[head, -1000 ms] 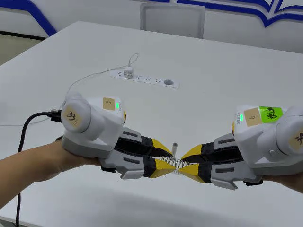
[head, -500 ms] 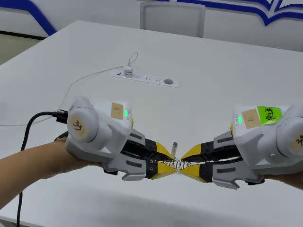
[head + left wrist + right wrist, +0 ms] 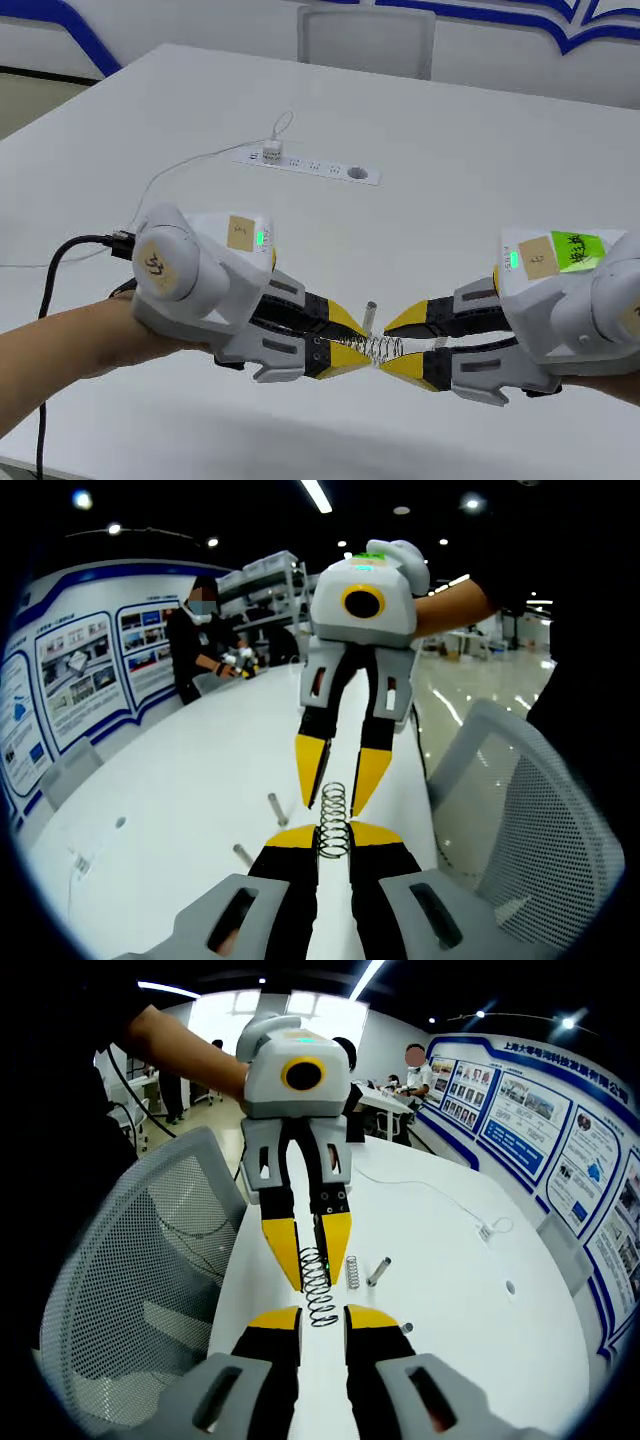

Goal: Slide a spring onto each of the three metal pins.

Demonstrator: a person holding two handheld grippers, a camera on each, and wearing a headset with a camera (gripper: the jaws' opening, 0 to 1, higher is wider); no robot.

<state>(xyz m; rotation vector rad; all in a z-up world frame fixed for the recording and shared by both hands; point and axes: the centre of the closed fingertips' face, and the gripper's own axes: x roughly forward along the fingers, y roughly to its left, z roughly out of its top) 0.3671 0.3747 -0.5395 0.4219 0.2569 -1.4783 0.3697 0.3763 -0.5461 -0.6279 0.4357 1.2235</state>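
Observation:
A steel spring [image 3: 375,347] hangs level between the two grippers above the white table [image 3: 450,180]. My left gripper [image 3: 360,345] is shut on one end of the spring [image 3: 332,820]. My right gripper [image 3: 392,348] faces it tip to tip, jaws parted, with the spring's other end [image 3: 315,1290] lying loose between them. A metal pin [image 3: 369,315] stands on the table just behind the tips. In the right gripper view a second spring [image 3: 352,1270] lies beside a pin [image 3: 378,1272], and another pin [image 3: 405,1328] stands nearer. Two pins [image 3: 277,808] [image 3: 243,855] show in the left gripper view.
A white power strip [image 3: 308,166] with a plugged cable lies mid-table. A black cable [image 3: 50,280] trails from the left gripper. A chair back [image 3: 365,40] stands at the far edge, a mesh chair [image 3: 140,1280] by the near edge. A person [image 3: 200,630] stands at a distant bench.
My right gripper's jaws have parted and it has drawn back a little to the right. More of the spring now shows between the tips. The left gripper still grips it.

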